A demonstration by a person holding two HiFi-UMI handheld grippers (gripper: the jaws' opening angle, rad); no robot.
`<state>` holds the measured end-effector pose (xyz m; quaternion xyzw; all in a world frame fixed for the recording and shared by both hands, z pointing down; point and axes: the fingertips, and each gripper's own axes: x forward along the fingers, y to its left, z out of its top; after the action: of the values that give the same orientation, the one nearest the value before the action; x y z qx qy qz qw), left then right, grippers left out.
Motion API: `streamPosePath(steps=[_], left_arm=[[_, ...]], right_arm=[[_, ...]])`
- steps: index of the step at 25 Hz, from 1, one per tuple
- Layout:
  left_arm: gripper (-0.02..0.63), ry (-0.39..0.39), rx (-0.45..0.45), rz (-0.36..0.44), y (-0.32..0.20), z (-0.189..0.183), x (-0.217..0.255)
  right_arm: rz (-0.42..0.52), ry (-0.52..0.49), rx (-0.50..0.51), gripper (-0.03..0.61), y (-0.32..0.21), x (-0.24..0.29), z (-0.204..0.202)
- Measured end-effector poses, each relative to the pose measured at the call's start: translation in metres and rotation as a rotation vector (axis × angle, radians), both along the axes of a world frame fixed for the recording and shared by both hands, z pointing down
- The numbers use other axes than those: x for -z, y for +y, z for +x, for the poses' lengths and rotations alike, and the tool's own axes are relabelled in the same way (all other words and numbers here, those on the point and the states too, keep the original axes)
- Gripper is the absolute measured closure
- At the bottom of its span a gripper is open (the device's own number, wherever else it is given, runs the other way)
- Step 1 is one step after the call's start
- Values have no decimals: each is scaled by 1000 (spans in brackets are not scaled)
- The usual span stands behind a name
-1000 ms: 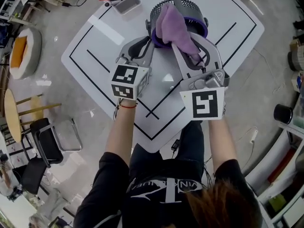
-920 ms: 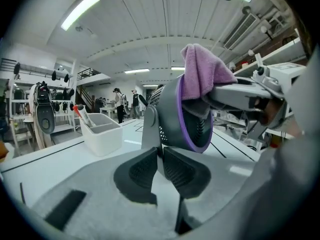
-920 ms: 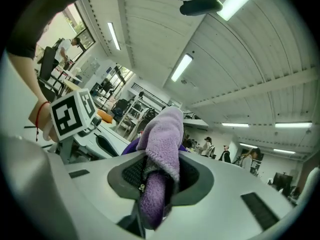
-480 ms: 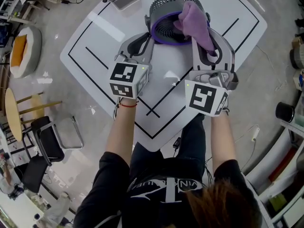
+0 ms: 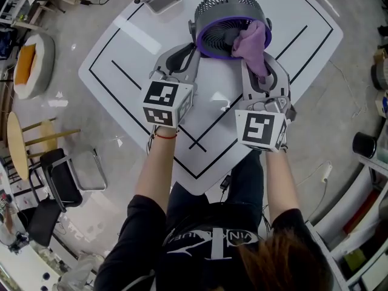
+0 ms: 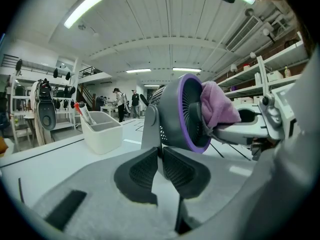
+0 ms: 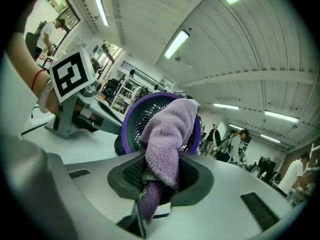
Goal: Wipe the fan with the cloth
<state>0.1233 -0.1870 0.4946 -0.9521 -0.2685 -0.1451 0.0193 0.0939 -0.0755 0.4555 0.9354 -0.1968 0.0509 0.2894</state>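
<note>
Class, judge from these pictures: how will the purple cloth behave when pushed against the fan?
Likely floppy: the cloth droops and folds over the right tool. Probably light; its fluffy pile should drag, not slide, on the fan grille.

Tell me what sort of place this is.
Probably a lab or workshop set up for recording handling tasks: a white table marked with black lines, open storage shelves along a wall, and people standing at other tables under strip lights.
</note>
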Motion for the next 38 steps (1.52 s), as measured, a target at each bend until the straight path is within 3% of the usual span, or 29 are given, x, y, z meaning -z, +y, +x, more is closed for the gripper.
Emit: streamPosePath(steps=[6, 10, 18, 29, 38], left_arm=[[568, 0, 0, -2, 1, 1, 0], [568, 0, -5, 4, 2, 0, 0], [569, 3, -19, 19, 2, 1, -1], [568, 1, -24, 14, 1, 3, -2], [564, -2, -32, 10, 1, 5, -3]], right_arm=[[-56, -62, 108, 479, -30, -24, -14], [-12, -64, 160, 479, -48, -16, -13], [-14, -45, 218, 477, -65, -7, -8], [33, 158, 230, 478, -72, 26, -8], [144, 246, 197, 479, -60, 58, -17]])
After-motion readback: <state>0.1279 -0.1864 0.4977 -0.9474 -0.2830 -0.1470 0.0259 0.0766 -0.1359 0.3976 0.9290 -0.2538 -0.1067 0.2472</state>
